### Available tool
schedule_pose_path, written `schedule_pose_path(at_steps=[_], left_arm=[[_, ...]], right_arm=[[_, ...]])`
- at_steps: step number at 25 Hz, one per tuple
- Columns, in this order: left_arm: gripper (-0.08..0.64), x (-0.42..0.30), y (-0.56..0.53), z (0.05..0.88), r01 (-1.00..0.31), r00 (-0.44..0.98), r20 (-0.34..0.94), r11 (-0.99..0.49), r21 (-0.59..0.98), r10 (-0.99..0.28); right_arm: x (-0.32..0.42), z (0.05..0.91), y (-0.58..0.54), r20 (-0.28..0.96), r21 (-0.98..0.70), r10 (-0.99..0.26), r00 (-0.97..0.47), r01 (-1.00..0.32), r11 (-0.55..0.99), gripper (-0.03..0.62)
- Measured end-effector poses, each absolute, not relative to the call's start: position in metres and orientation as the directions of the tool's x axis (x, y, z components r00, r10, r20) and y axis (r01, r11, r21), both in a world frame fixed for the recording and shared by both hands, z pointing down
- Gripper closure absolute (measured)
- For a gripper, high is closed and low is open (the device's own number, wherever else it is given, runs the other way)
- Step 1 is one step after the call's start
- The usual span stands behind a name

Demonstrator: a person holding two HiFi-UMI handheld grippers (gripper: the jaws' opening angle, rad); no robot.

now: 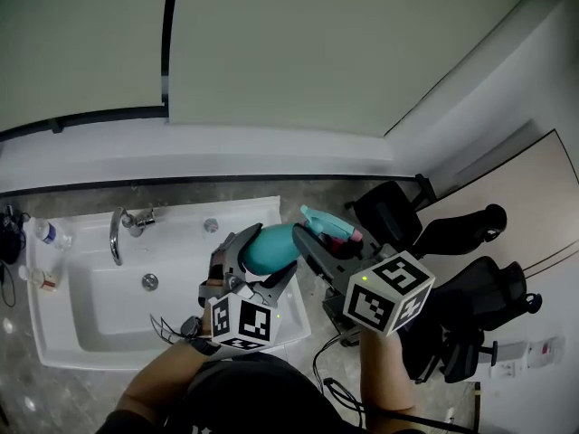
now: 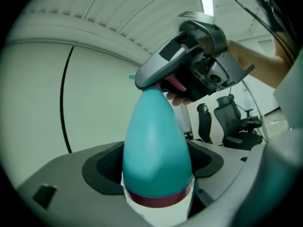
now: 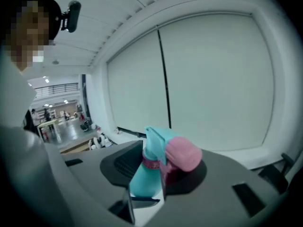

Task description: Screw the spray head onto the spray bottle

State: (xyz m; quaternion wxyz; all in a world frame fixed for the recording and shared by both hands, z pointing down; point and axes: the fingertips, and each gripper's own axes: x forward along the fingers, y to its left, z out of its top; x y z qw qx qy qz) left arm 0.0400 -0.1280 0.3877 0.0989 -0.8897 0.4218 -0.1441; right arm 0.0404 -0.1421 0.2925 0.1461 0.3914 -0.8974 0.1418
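The teal spray bottle [image 1: 276, 245] is held in the air over the sink's right end, its body tilted. My left gripper [image 1: 258, 265] is shut on its wide lower body, which fills the left gripper view as a teal cone [image 2: 156, 145] with a dark red band at the base. The teal and pink spray head [image 3: 175, 152] sits at the bottle's neck [image 3: 142, 181], and my right gripper [image 3: 158, 167] is shut on it. From above, the right gripper [image 1: 317, 238] comes in from the right and partly hides the head [image 1: 330, 224]. I cannot tell how the thread sits.
A white sink [image 1: 99, 324] with a chrome tap [image 1: 116, 233] lies below at the left, with small bottles [image 1: 45, 233] on its left rim. Black office chairs [image 1: 470, 287] stand at the right. A pale blind and window ledge run along the back.
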Motion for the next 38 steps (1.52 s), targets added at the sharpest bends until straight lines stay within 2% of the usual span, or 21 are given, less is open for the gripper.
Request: schedule_pose_path(at_steps=[3, 7, 10, 13, 16, 19, 22, 24, 26, 28, 31, 34, 38], left_arm=[[0.169, 0.045, -0.134, 0.398, -0.723, 0.602, 0.183, -0.629, -0.287, -0.777], [0.169, 0.055, -0.126, 0.397, -0.658, 0.719, 0.144, -0.733, -0.174, -0.68], [0.169, 0.059, -0.117, 0.385, -0.581, 0.805, 0.082, -0.809, -0.086, -0.587], [0.169, 0.062, -0.103, 0.37, -0.468, 0.883, 0.031, -0.883, -0.018, -0.469], [0.169, 0.062, -0.083, 0.357, -0.329, 0.944, 0.005, -0.944, -0.007, -0.329], [0.169, 0.059, -0.064, 0.344, -0.201, 0.979, -0.028, -0.98, -0.007, -0.2], [0.169, 0.059, -0.04, 0.332, -0.06, 0.998, -0.035, -0.998, -0.02, -0.06], [0.169, 0.058, -0.02, 0.326, 0.055, 0.998, -0.028, -0.998, -0.034, 0.056], [0.169, 0.056, -0.004, 0.321, 0.154, 0.987, -0.029, -0.987, -0.033, 0.155], [0.169, 0.056, 0.004, 0.319, 0.201, 0.979, -0.022, -0.979, -0.023, 0.201], [0.169, 0.059, 0.005, 0.32, 0.194, 0.981, -0.012, -0.981, -0.009, 0.194], [0.169, 0.056, -0.003, 0.322, 0.166, 0.986, -0.02, -0.986, 0.014, 0.166], [0.169, 0.057, -0.007, 0.322, 0.168, 0.986, -0.022, -0.985, 0.035, 0.167]], right_arm=[[0.047, 0.304, -0.151, 0.375, -0.187, -0.716, -0.589, -0.804, 0.564, 0.446], [0.046, 0.3, -0.142, 0.361, -0.208, -0.707, -0.608, -0.792, 0.574, 0.436], [0.041, 0.286, -0.126, 0.333, -0.244, -0.65, -0.683, -0.728, 0.64, 0.342], [0.047, 0.262, -0.105, 0.275, -0.278, -0.585, -0.763, -0.646, 0.711, 0.321], [0.066, 0.227, -0.077, 0.151, -0.292, -0.487, -0.86, -0.51, 0.809, 0.321], [0.096, 0.193, -0.054, -0.048, -0.305, -0.319, -0.947, -0.29, 0.907, 0.321], [0.136, 0.178, -0.051, -0.253, -0.263, -0.13, -0.959, -0.061, 0.963, 0.322], [0.15, 0.182, -0.061, -0.314, -0.219, -0.019, -0.949, 0.053, 0.974, 0.322], [0.141, 0.191, -0.075, -0.289, -0.207, 0.073, -0.954, 0.137, 0.969, 0.322], [0.119, 0.206, -0.083, -0.174, -0.228, 0.129, -0.976, 0.167, 0.959, 0.322], [0.085, 0.218, -0.067, 0.022, -0.202, 0.204, -0.979, 0.196, 0.96, 0.322], [0.069, 0.207, -0.045, 0.057, -0.12, 0.236, -0.97, 0.228, 0.966, 0.322], [0.061, 0.203, -0.037, 0.091, -0.082, 0.213, -0.973, 0.206, 0.975, 0.322]])
